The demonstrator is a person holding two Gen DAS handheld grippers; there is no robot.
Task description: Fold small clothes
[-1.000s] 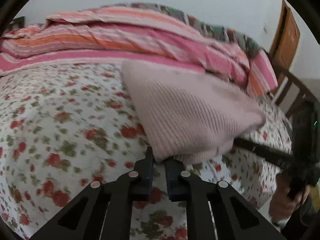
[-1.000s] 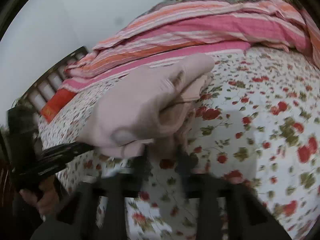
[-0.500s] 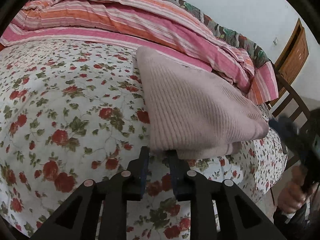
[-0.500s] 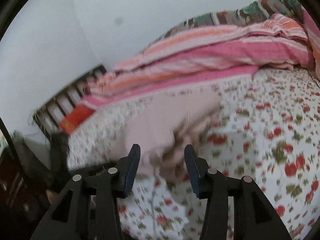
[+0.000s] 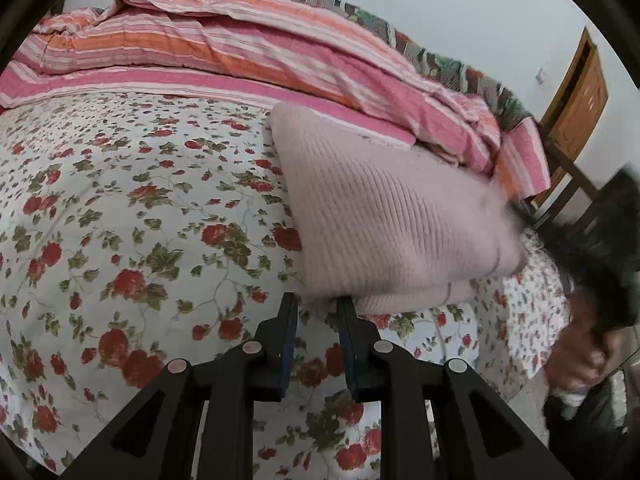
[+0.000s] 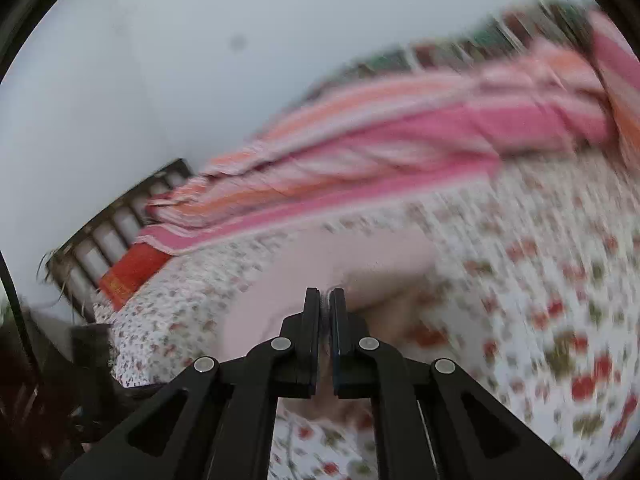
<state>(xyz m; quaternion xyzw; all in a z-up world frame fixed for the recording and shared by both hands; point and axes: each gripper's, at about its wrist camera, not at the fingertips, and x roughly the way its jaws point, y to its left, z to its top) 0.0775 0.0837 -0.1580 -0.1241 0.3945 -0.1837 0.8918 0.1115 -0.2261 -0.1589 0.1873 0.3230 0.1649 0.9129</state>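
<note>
Nearest in the left wrist view, the left gripper (image 5: 316, 304) has its jaws a narrow way apart at the near corner of the pink sweater (image 5: 392, 216); the knit edge sits right at the tips, blurred there, so whether the pads still pinch it cannot be told, though they look to stand just off it, as they would after setting a fold down. The sweater lies folded in a thick wedge on the flowered bedsheet (image 5: 120, 220), near the bed's right-hand edge, the likely reason being that both hands can reach it from the bedside. In the right wrist view, the right gripper (image 6: 325, 300) has just closed and its jaws stand pressed together, with nothing seen between them; the sweater (image 6: 304, 272) lies just past its tips, smeared by motion. Its closing after a brief opening suggests a release followed by a withdrawal. Farther back, a striped pink and orange quilt (image 5: 240, 52) is bunched along the wall, out of the folding space, and a wooden door (image 5: 580, 96) stands beyond.
</note>
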